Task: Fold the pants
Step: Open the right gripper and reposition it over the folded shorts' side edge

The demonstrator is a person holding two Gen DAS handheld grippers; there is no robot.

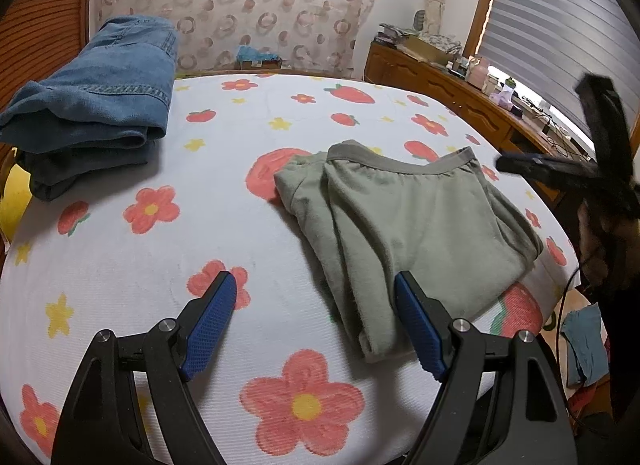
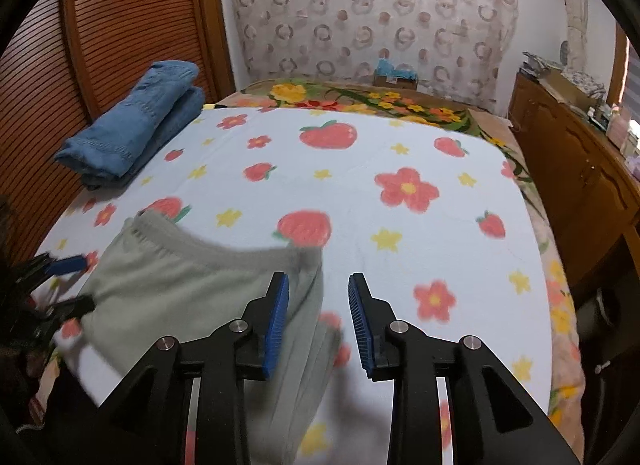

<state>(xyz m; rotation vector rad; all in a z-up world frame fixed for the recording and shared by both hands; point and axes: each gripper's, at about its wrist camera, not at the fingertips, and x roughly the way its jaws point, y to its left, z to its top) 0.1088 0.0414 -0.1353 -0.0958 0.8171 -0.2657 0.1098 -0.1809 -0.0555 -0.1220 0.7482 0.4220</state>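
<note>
Grey-green pants (image 1: 416,225) lie folded on the flowered bed cover (image 1: 240,169), waistband away from me. My left gripper (image 1: 316,297) is open and empty, its right finger just over the pants' near edge. In the right wrist view the pants (image 2: 180,289) lie at lower left, blurred. My right gripper (image 2: 318,285) is open and empty above the pants' right edge. The right gripper (image 1: 560,145) shows open at the far right of the left wrist view; the left gripper (image 2: 76,285) shows at the left edge of the right wrist view.
Folded blue jeans (image 1: 96,97) sit at the bed's back left, also in the right wrist view (image 2: 136,125). A wooden dresser (image 1: 460,89) with clutter runs along the right side. A slatted wooden door (image 2: 100,45) stands at left. Clothes (image 1: 584,349) lie on the floor at right.
</note>
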